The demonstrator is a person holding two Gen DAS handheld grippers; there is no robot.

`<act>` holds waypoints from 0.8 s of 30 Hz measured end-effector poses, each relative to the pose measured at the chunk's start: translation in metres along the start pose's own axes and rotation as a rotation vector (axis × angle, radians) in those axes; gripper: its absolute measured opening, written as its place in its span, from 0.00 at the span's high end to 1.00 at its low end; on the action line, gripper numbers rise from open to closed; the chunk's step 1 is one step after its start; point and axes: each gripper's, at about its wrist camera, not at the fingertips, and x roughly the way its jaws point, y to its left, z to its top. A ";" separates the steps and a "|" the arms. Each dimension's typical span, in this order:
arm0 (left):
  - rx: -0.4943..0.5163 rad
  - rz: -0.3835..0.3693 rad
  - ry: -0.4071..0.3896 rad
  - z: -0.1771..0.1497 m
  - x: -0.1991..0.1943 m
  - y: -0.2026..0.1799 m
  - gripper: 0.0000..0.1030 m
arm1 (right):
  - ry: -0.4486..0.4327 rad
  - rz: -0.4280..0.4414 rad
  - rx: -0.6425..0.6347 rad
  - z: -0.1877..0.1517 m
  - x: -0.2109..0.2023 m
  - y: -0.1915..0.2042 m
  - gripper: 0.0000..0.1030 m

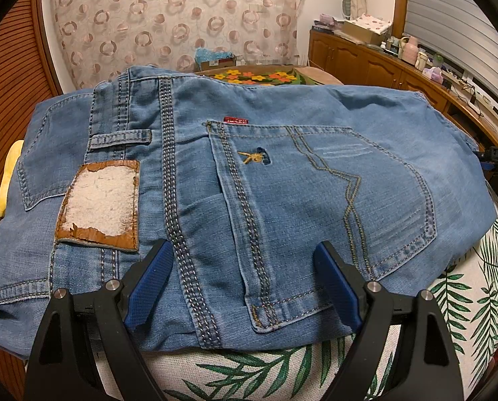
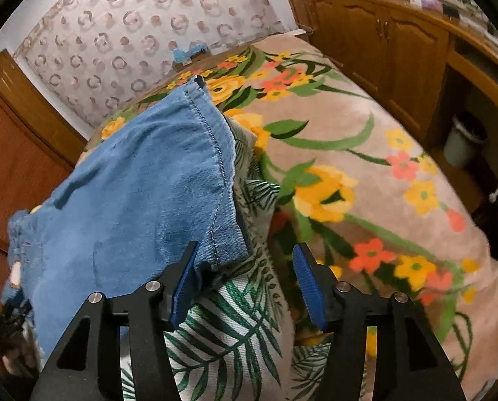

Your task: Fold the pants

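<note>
The blue jeans lie folded in a stack on a leaf-print cushion, back side up, with a back pocket and a worn leather patch showing. My left gripper is open, its jaws spread over the near edge of the jeans, holding nothing. In the right wrist view the folded jeans rest on the cushion. My right gripper is open and empty at the jeans' right edge, its left finger close against the denim.
A flowered blanket covers the bed to the right. Wooden cabinets with clutter on top stand along the right wall, with a grey bin below. A patterned curtain hangs behind. A wooden panel stands at the left.
</note>
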 end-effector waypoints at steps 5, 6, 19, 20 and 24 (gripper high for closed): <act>0.001 0.000 0.000 0.000 0.000 0.000 0.16 | -0.026 0.041 -0.043 -0.003 -0.006 0.008 0.79; 0.002 0.002 0.001 0.000 0.000 0.000 0.16 | -0.047 0.037 -0.056 -0.004 -0.010 0.010 0.80; -0.061 0.000 -0.098 0.001 -0.059 0.015 0.16 | -0.196 0.055 -0.209 -0.018 -0.030 0.037 0.82; -0.076 0.009 -0.107 -0.001 -0.067 0.022 0.16 | -0.198 0.045 -0.221 -0.020 -0.028 0.037 0.82; -0.128 0.060 -0.114 -0.017 -0.082 0.051 0.16 | -0.206 0.036 -0.244 -0.022 -0.026 0.040 0.82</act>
